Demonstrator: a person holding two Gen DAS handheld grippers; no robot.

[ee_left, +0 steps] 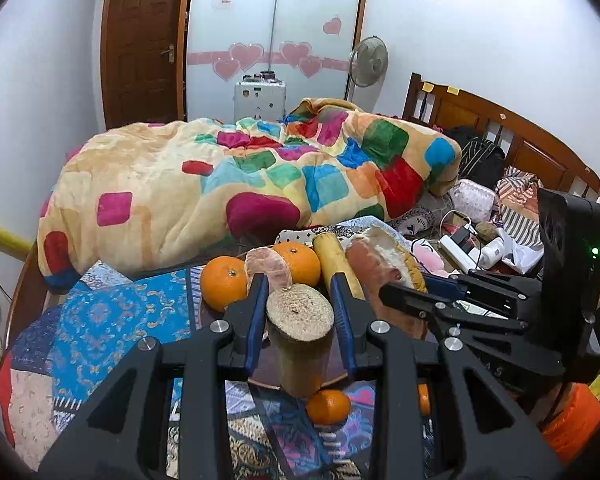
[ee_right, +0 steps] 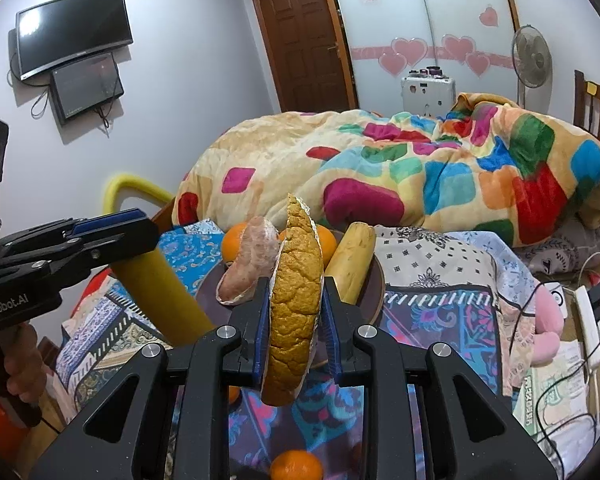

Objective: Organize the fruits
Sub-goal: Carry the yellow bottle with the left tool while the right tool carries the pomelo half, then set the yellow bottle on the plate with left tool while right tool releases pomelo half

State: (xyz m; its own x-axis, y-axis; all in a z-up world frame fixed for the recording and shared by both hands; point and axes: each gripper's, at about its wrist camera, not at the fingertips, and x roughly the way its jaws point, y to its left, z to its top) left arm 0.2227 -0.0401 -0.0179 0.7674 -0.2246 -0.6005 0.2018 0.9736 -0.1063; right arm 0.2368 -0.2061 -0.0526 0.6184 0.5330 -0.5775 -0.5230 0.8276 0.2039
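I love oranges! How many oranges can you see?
3 for sure: two oranges on the round tray, one at left and one behind the peeled pomelo segment, and one on the bedspread below. An orange sliver may be another.

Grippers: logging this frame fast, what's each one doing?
Left gripper: shut on the sugarcane piece.
Right gripper: shut on the pomelo wedge.

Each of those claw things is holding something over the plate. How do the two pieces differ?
The sugarcane piece in the left gripper is a smooth yellow cylinder with a flat cut end; the pomelo wedge in the right gripper is a curved slice with bumpy brownish-yellow rind. The cane is round and thick, the wedge thin and edge-on. Both are clamped near the dark plate.
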